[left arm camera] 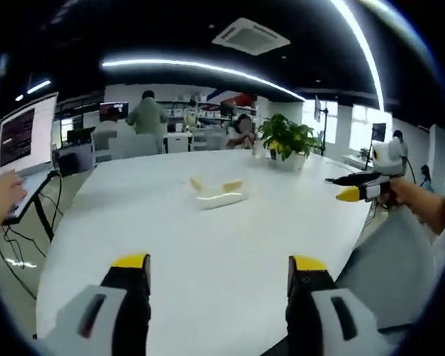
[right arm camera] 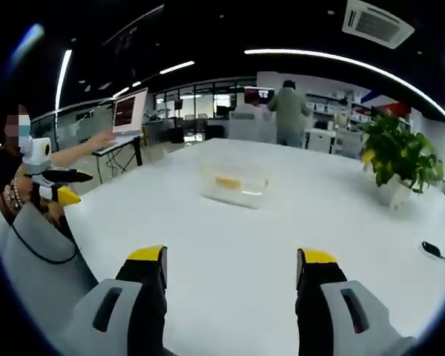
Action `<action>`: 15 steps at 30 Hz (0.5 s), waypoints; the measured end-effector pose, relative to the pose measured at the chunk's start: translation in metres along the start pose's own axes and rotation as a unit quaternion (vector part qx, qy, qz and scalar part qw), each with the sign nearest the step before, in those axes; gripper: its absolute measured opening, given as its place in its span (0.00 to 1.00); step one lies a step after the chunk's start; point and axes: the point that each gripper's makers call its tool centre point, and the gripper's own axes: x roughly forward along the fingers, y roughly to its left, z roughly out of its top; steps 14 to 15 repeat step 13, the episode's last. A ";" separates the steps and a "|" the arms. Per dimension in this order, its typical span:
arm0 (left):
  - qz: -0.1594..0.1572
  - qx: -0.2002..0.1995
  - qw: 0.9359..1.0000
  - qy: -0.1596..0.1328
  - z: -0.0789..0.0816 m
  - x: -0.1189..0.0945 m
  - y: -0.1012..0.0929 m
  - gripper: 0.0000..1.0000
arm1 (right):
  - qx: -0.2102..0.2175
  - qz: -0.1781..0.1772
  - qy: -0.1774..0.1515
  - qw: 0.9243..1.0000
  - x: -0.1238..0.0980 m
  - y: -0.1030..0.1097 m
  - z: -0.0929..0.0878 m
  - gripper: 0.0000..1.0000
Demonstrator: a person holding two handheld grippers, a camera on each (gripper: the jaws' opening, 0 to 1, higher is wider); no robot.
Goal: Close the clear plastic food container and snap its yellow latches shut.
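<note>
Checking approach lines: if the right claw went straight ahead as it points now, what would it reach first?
Probably the clear food container, sitting on the white table roughly ahead of the open right claw. Nothing lies between, though depth is unclear.

No text can be read; the laptop screen [left arm camera: 26,133] at upper left shows only blurred lines.

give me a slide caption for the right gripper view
Open right tool faces a clear plastic food container on the white round table.

Food container [right arm camera: 235,183] at mid-tabletop [right arm camera: 230,252]; potted plant [right arm camera: 399,159] right of the container near the edge; laptop [right arm camera: 129,111] beyond its left.
</note>
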 end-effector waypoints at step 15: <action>-0.007 -0.030 0.999 0.014 -0.012 0.005 0.003 0.75 | 0.079 0.003 -0.002 0.997 0.001 -0.011 -0.008 0.72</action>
